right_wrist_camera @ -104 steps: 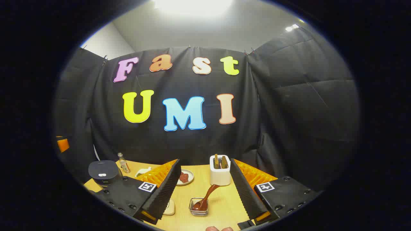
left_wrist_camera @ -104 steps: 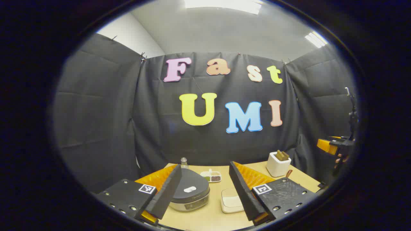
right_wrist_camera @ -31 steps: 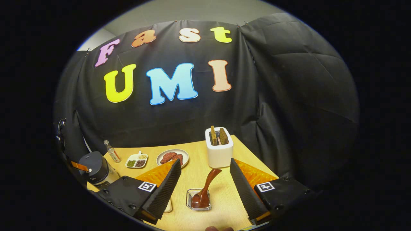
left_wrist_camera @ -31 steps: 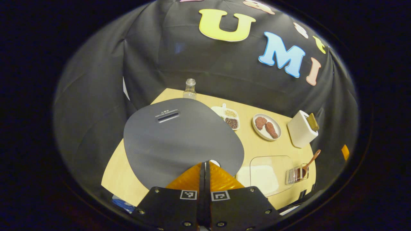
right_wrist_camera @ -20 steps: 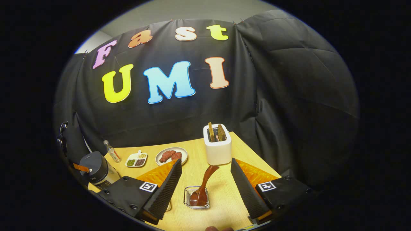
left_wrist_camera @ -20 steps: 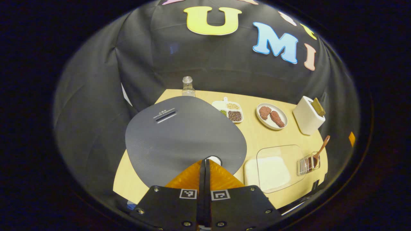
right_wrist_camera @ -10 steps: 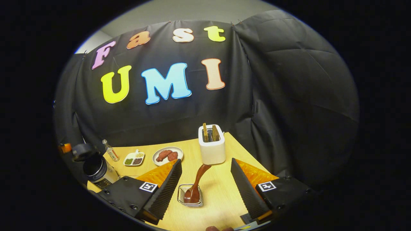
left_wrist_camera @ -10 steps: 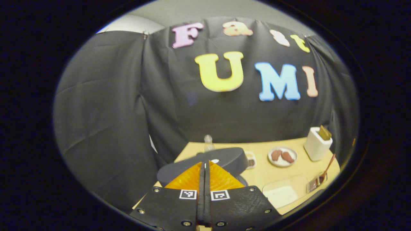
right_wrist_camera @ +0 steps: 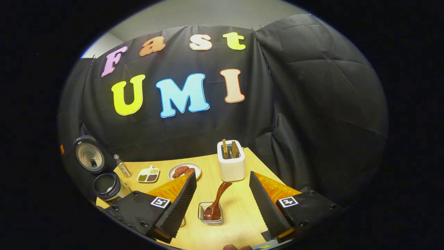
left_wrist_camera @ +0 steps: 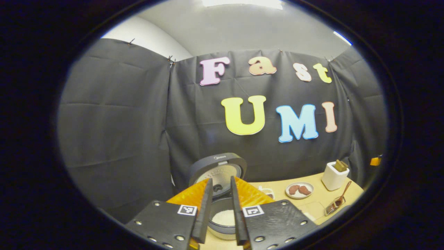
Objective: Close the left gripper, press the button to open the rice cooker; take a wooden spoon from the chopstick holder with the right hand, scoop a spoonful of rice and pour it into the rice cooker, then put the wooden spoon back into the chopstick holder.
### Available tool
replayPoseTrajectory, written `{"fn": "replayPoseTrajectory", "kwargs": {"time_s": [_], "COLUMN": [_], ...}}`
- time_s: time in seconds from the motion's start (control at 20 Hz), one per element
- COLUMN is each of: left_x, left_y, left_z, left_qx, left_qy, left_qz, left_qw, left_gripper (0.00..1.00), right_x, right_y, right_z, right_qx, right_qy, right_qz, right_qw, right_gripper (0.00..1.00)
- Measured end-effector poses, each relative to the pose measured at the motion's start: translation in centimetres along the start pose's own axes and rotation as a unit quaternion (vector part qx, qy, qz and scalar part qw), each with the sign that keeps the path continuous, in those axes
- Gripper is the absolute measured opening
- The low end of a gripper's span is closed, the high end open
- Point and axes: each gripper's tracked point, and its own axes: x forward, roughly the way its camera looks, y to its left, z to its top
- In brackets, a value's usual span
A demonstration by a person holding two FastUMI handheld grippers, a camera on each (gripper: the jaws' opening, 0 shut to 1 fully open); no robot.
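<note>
Both grippers are empty: left gripper (left_wrist_camera: 220, 215) jaws slightly parted above the open rice cooker (left_wrist_camera: 222, 194), right gripper (right_wrist_camera: 222, 198) jaws spread wide around the wooden spoon (right_wrist_camera: 216, 205), ready to grab.

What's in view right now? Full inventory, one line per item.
rice cooker: 1, dark, table's left edge, lid up
bottle: 1, clear, behind cooker
divided dish: 1, white, holds grains
plate: 1, white, two brown pieces on it
chopstick holder: 1, white, back of table
wooden spoon: 1, brown, bowl resting in small clear dish
table: 1, light wood
left gripper: 1, slightly open, above cooker
right gripper: 1, open, spoon between fingers, untouched
</note>
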Motion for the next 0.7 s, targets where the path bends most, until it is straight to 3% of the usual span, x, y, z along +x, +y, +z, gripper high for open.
{"fn": "replayPoseTrajectory", "kwargs": {"time_s": [0.05, 0.2, 0.3, 0.5, 0.55, 0.65, 0.7], "left_x": [-1.0, -2.4, -3.5, -4.3, -4.4, -4.4, -4.4], "left_y": [-0.3, -0.2, -0.2, -1.2, -1.6, -2.1, -2.3], "left_z": [-1.0, -3.9, -4.8, -5.7, -5.8, -6.1, -6.4], "left_qx": [-0.012, -0.027, -0.025, -0.037, -0.043, -0.044, -0.041], "left_qy": [0.008, 0.037, 0.044, 0.057, 0.06, 0.067, 0.073], "left_qz": [-0.008, -0.017, -0.018, -0.013, -0.012, -0.003, 0.006], "left_qw": [1.0, 0.999, 0.999, 0.998, 0.997, 0.997, 0.996], "left_gripper": [0.51, 0.99, 0.92, 0.92, 0.92, 0.96, 0.92], "right_x": [-0.1, 0.2, 0.9, 3.4, 4.4, 6.5, 7.8], "right_y": [0.4, 1.6, 1.8, 2.1, 1.8, 1.6, 1.3], "right_z": [-0.3, -2.1, -3.4, -6.3, -7.1, -8.9, -10.1], "right_qx": [0.003, -0.006, -0.011, -0.012, -0.008, 0.007, 0.011], "right_qy": [0.008, 0.038, 0.062, 0.108, 0.12, 0.146, 0.164], "right_qz": [0.005, 0.023, 0.029, 0.043, 0.044, 0.049, 0.049], "right_qw": [1.0, 0.999, 0.998, 0.993, 0.992, 0.988, 0.985], "right_gripper": [0.98, 0.98, 0.98, 0.98, 0.93, 0.98, 0.93]}}
